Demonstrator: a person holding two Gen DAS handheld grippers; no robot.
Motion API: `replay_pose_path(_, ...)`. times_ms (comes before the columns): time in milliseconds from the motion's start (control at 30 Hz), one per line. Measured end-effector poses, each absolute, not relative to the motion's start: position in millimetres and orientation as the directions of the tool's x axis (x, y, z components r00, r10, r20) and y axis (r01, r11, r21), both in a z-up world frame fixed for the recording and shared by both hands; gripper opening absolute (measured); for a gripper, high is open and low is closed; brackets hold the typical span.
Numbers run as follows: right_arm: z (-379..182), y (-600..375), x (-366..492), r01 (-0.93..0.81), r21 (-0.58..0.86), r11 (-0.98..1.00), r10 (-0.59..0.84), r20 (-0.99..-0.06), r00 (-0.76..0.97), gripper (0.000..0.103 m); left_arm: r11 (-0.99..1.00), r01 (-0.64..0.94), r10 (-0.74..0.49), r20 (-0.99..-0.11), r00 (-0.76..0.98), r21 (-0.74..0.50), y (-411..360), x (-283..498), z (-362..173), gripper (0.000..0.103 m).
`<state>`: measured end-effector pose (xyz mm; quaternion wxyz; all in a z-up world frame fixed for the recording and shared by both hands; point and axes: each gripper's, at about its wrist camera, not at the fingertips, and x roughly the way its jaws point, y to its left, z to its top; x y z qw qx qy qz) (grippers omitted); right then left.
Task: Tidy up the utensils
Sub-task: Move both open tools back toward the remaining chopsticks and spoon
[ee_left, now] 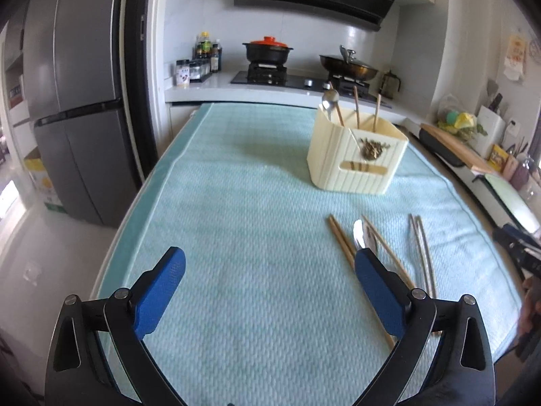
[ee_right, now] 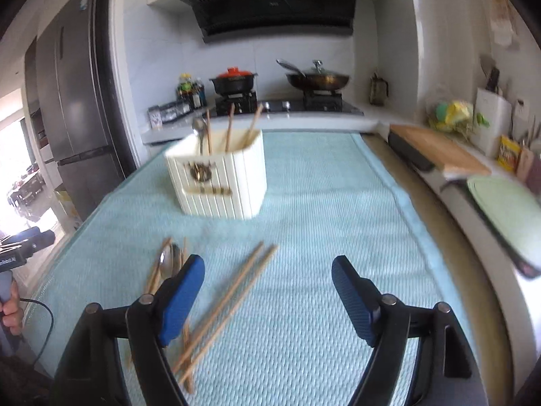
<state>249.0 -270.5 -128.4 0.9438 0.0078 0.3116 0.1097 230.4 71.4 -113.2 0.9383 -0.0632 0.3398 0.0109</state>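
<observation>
Left wrist view: left gripper [ee_left: 270, 280] released, jaws wide apart with nothing between them, hovering above a teal cloth [ee_left: 236, 203]. Cream holder [ee_left: 355, 159] upright at the far right of the cloth, well apart from the gripper. Stowed there: one spoon [ee_left: 329, 99], bowl up, and three wooden sticks [ee_left: 356, 106] poking out. Flat on the cloth, nearer than the holder: a wooden pair [ee_left: 339, 242], one loose spoon [ee_left: 359, 233] just beside it, at least one more stick [ee_left: 385, 250] partly behind the right finger, and a pale pair [ee_left: 421, 250] farther right. At the right edge, part of the right gripper [ee_left: 517, 248], its jaws out of sight here. Right wrist view, somewhat blurred: right gripper [ee_right: 268, 280] also released and empty, above the cloth on the worktop [ee_right: 422, 203]. Holder [ee_right: 219, 179] ahead and left, again with one spoon and three sticks. Loose spoon [ee_right: 170, 260] by the left finger among wooden sticks, number there not countable; one clear pair [ee_right: 236, 301] lying diagonally under the jaws. At the left edge, a hand [ee_right: 10, 311] with the left gripper. Likely step: reaching for the loose utensils. Best taken one pair at a time: straddle both sticks near mid-length, clench squarely so neither rolls away, lift clear, tip upright, lower into the holder without nudging it.
</observation>
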Motion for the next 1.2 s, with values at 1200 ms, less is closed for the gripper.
replay_pose_path(1200,-205,-244,240,-0.171,0.137,0.976,0.216,-0.738,0.64,0.069,0.986,-0.032,-0.116,-0.813,0.571,-0.163,-4,267,-208,0.102)
